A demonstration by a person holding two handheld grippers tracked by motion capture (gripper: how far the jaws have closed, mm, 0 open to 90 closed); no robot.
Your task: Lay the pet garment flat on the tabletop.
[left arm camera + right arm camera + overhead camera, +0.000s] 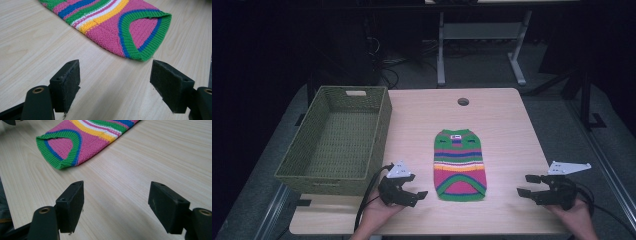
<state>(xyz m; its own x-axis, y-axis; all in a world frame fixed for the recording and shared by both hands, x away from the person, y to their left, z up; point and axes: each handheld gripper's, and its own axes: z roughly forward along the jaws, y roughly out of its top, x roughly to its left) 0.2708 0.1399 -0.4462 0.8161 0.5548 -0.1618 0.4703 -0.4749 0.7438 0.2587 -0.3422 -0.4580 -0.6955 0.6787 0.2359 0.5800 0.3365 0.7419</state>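
Here a small striped knitted sweater (460, 165) lies flat on the bench (507, 125), right of the green woven basket (337, 137), with the left hand-held gripper (412, 194) just beside its near hem and the right hand-held gripper (528, 186) farther off on the other side, both with jaws spread wide and holding nothing. I judge the knit light, soft and floppy, likely to sag and fold when lifted, so the thick ribbed green hem (140, 53) or the shoulders seem the firmest places to pinch. Its underside is hidden, and the small label at its collar is too small to read.
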